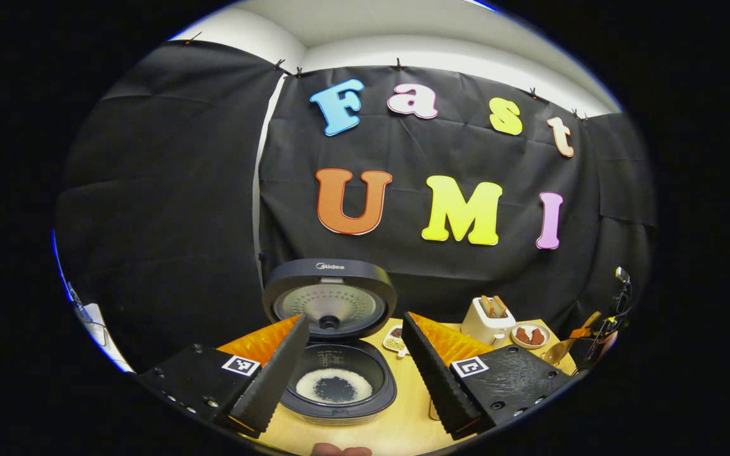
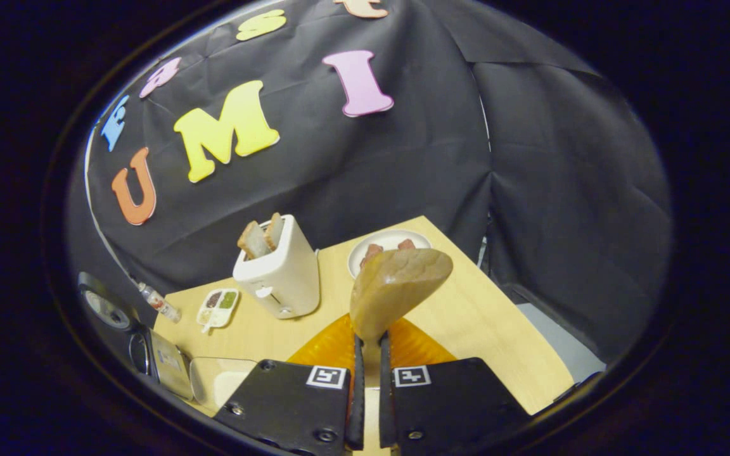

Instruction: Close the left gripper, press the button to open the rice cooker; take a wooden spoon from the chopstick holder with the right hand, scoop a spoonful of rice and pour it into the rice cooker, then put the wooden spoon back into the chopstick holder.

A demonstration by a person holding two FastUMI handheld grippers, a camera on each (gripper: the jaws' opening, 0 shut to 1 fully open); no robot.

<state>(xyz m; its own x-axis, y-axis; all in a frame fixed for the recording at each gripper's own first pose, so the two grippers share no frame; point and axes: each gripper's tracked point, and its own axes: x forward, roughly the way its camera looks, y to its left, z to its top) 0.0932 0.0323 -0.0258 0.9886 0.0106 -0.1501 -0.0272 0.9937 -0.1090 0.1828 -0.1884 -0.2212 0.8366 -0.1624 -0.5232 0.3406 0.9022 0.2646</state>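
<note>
Now, spoon: your right gripper point(image 2: 368, 354) has both fingers pressed on the handle of the wooden spoon point(image 2: 397, 285), bowl raised above the table point(image 2: 485, 323).
Rice cooker: the rice cooker point(image 1: 336, 373) sits open ahead of your left gripper point(image 1: 355, 367), lid point(image 1: 330, 297) upright, a ring of rice in the inner pot.
Left gripper: your fingers stand wide apart, gripping nothing, one on each side of the pot.
Around the spoon: a white toaster point(image 2: 279, 269) with bread slices stands to its left, a plate point(image 2: 387, 244) of brownish food just behind the bowl.
Further left: a small divided dish point(image 2: 218, 304) and a small bottle point(image 2: 159, 303) near the wall.
Near edge: a clear container point(image 2: 216, 380) lies just beside your right gripper.
</note>
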